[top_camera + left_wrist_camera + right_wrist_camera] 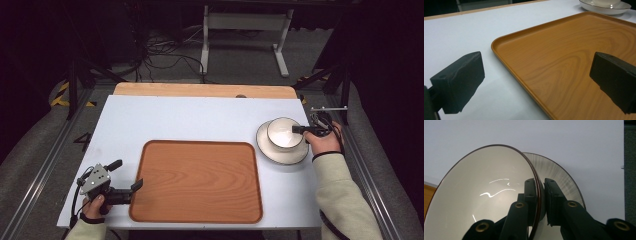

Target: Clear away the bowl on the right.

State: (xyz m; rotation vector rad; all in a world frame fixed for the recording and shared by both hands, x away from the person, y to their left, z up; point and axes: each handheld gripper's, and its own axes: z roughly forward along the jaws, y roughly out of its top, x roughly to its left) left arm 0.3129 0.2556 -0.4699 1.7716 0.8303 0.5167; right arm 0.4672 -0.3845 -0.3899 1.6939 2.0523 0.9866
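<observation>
A white bowl (283,133) with a dark rim stands on a white plate (270,150) at the right of the table. My right gripper (298,130) is shut on the bowl's right rim. In the right gripper view one jaw lies inside the bowl (486,195) and one outside it, with my right gripper (540,182) pinching the rim above the plate (559,172). A wooden tray (197,180) lies empty in the middle. My left gripper (126,175) stands open at the tray's front left corner, and the tray's edge (506,60) runs between the jaws of the left gripper (539,80).
The white table top (190,120) has a wooden strip (200,90) along its far edge. Metal rails run down both sides of the table. A white stand (245,30) and cables are on the floor beyond.
</observation>
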